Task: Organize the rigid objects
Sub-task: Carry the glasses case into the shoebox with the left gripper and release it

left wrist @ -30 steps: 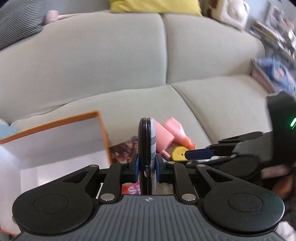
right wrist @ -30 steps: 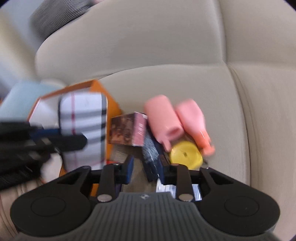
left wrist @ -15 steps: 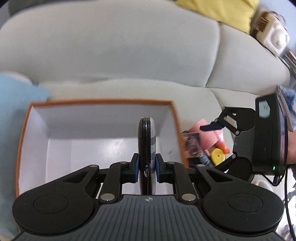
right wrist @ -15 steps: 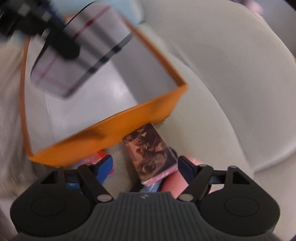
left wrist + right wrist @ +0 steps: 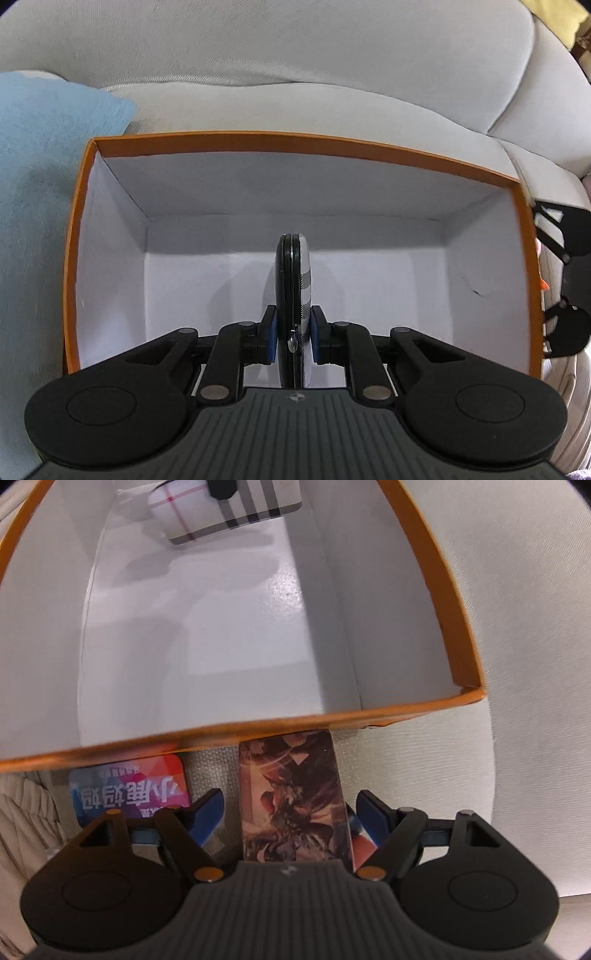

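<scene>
Left gripper (image 5: 293,338) clamped on plaid case (image 5: 295,295), now over orange box (image 5: 295,142); right gripper (image 5: 291,812) spread wide around illustrated card box (image 5: 291,805), previously shut.

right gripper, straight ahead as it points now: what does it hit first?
Probably the illustrated box, which lies between the open fingers of the right gripper. Past it comes the near wall of the orange box. Depth is hard to judge in this fisheye view.
</scene>
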`<state>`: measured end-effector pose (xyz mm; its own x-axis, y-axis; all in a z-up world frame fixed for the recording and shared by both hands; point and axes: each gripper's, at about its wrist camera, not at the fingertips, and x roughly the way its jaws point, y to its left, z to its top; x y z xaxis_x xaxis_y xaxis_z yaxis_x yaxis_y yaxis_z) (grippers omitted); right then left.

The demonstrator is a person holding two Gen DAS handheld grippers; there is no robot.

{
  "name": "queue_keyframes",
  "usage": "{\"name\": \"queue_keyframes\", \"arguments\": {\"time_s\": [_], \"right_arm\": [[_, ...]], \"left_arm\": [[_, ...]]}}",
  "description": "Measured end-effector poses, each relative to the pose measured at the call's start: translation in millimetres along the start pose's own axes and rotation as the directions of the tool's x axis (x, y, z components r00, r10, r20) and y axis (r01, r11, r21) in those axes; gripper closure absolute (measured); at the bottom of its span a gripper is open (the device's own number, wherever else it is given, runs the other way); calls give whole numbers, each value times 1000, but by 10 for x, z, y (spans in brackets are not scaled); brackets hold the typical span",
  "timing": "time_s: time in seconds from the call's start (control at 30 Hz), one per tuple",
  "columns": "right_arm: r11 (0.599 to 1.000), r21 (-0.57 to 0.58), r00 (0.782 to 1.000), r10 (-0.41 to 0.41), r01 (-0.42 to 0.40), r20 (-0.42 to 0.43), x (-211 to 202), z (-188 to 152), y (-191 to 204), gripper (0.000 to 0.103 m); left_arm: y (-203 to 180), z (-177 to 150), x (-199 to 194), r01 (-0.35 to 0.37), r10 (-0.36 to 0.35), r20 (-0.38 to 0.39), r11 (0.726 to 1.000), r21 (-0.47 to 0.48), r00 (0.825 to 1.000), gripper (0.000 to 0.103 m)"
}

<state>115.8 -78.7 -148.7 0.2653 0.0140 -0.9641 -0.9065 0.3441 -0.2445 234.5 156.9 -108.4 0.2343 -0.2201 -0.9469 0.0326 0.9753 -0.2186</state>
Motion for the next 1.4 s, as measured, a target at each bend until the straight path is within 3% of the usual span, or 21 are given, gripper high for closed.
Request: {"name": "queue_keyframes", "arguments": {"time_s": [0.1,0.33,0.53,0.67,0.73,0.77,0.93,1.07,1.3,1.4], "right_arm": [[1000,2,1000,3,-3,-9,55,23,-23,31],[1000,-7,1000,-13,13,-21,107,90,-44,42],[997,82,1000,5,-4,-20,33,94,-124,43],[983,182,1000,-21,22,-6,-144,31,-206,43],[971,236,999,-43,41,6,-265,5,-241,43],[966,254,998,-56,51,14,-348,-175,-240,43],[926,368,992,-114,88,49,-668,-219,-454,43],[901,422,983,-154,99,98,-850,111,-299,43],[856,517,959,-140,-9,248,-1123,433,-504,43],[823,561,942,-108,-96,319,-1213,579,-319,43]], "left_arm": [[66,64,55,23,-23,-3,1000,-5,1000,84],[69,137,116,-14,14,-19,1000,-8,1000,83],[-52,124,88,-190,190,6,976,106,982,72],[-161,57,96,-333,328,60,922,199,943,70],[-229,28,122,-366,357,84,901,232,930,70],[-251,11,111,-374,362,92,896,242,928,70],[-320,-71,-59,-364,337,145,897,250,930,69],[-322,-201,-276,-337,292,198,907,253,936,69],[-236,-494,-592,-230,192,247,964,136,950,69],[-188,-593,-620,-221,188,250,969,113,950,69]]}}
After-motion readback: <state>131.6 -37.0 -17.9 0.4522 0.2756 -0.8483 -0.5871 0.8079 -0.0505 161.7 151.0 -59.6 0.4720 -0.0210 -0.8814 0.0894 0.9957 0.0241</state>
